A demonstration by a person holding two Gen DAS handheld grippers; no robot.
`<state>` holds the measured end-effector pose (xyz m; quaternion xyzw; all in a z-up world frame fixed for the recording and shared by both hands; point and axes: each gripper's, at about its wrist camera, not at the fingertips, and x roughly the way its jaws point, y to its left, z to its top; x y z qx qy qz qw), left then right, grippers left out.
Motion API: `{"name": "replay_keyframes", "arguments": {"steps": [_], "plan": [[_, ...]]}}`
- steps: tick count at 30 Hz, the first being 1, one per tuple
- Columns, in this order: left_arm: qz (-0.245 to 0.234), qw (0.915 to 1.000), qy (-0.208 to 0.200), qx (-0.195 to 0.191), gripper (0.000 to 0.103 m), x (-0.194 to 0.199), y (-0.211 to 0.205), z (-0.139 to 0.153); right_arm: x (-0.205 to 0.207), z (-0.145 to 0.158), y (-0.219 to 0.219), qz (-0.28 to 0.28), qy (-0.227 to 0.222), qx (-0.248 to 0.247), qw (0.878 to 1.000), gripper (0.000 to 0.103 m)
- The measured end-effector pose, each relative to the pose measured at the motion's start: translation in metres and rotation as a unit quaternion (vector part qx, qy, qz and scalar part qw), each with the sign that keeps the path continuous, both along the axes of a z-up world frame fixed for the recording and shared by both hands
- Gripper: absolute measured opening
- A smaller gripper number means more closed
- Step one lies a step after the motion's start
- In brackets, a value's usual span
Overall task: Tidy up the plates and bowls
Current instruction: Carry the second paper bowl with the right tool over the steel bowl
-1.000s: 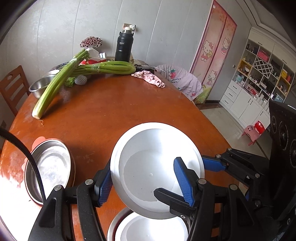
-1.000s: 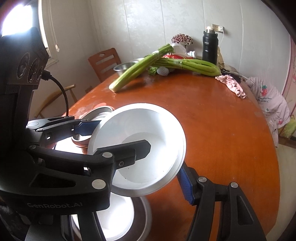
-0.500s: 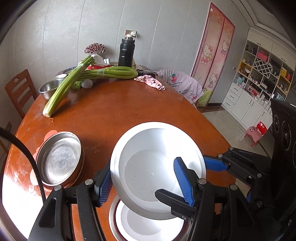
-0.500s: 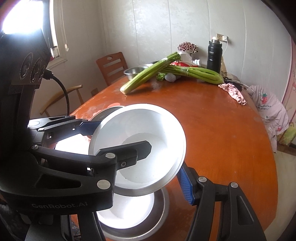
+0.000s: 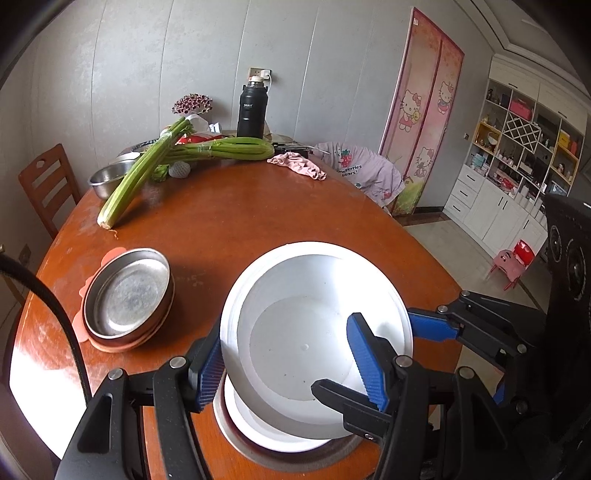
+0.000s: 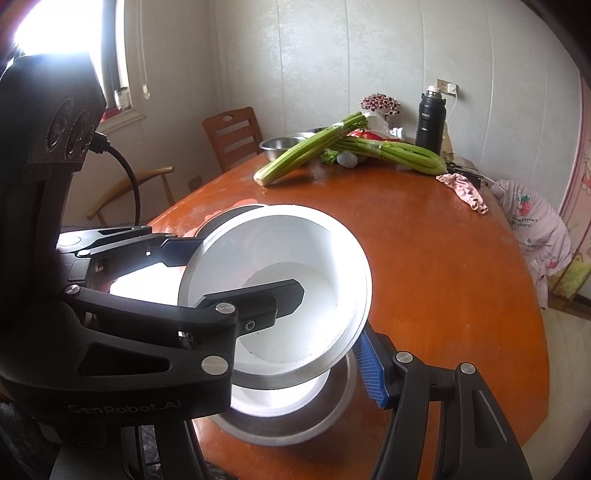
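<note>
- Left gripper (image 5: pixel 291 363) clamps the left rim of the white bowl (image 5: pixel 314 332); one blue pad outside, the other inside.
- Right gripper (image 6: pixel 332 321) grips the bowl's opposite rim: black finger inside, blue pad outside.
- Bowl is held tilted, above a second white bowl (image 6: pixel 280 400) nested in a steel dish (image 6: pixel 332 413) at the near edge of the round wooden table (image 5: pixel 240 221).
- Only the left view shows clearly the stacked steel plates (image 5: pixel 127 295) on a pink mat, left of the bowl, plus a shelf unit (image 5: pixel 524 147).
- Only the right view shows the window (image 6: pixel 55 22).
- Both show celery (image 5: pixel 147 173), black flask (image 5: pixel 252 110), pink cloth (image 5: pixel 299 166).
</note>
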<state>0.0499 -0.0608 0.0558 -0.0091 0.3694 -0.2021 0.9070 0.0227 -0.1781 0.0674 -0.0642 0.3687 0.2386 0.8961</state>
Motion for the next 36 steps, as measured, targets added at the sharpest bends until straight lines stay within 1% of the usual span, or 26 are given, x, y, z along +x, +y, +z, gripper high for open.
{"name": "replay_keyframes", "arguments": {"steps": [6,12,23,36], "plan": [[0.006,1.0,0.007,-0.002,0.062,-0.01,0.005,-0.008,-0.013,-0.006,0.004,0.009,0.003,-0.007,1.0,0.066],[0.01,0.9997,0.023,-0.002,0.062,-0.011,0.008,-0.021,-0.02,-0.016,0.008,0.015,0.016,-0.01,1.0,0.066],[0.019,0.9985,0.05,0.006,0.062,-0.003,0.009,-0.044,-0.015,-0.039,0.012,0.019,0.049,-0.014,0.999,0.066],[0.021,0.9976,0.064,0.014,0.062,0.005,0.007,-0.057,-0.009,-0.051,0.014,0.023,0.064,-0.019,0.998,0.066]]}}
